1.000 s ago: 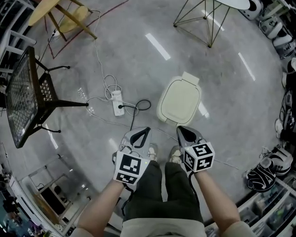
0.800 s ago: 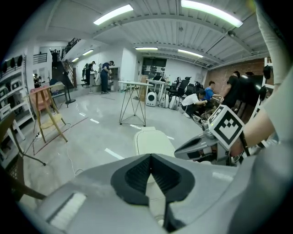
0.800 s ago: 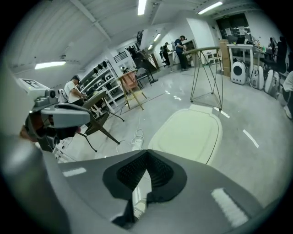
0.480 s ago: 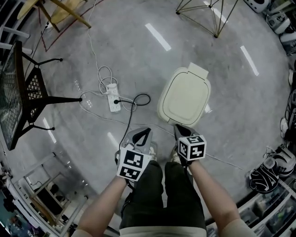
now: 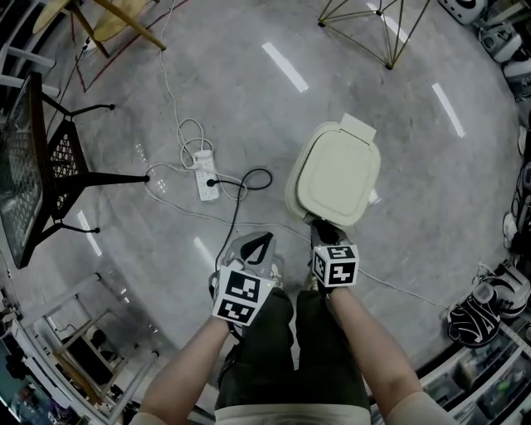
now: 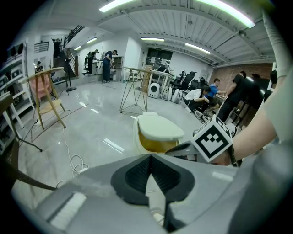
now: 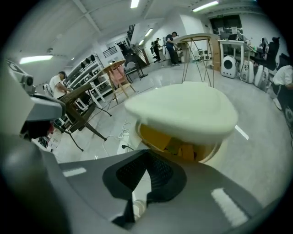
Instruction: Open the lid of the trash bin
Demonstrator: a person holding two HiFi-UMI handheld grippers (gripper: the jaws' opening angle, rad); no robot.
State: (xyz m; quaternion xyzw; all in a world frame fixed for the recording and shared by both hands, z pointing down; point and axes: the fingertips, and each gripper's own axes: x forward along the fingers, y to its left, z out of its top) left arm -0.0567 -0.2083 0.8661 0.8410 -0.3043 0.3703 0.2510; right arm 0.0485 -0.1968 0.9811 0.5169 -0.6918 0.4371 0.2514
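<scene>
A cream trash bin [image 5: 334,174] stands on the grey floor just ahead of me. In the right gripper view its lid [image 7: 183,112] sits a little above the body, with a yellow gap [image 7: 176,145] under the front edge. My right gripper [image 5: 324,230] is shut and empty, its tips low at the bin's near side; whether they touch it is hidden. My left gripper [image 5: 255,243] is shut too, holding nothing, and hangs to the left of the bin and apart from it. From the left gripper view the bin [image 6: 155,133] shows ahead, with the right gripper's marker cube [image 6: 212,139] beside it.
A white power strip [image 5: 203,181] with black and white cables lies on the floor left of the bin. A dark mesh chair [image 5: 41,166] stands at far left. A wire-frame table base [image 5: 369,25] is beyond the bin. Shoes [image 5: 477,311] lie at the right.
My right gripper has moved forward and closer to the bin's near side. The left gripper has stayed about where it was. The head view shifted slightly early on.
</scene>
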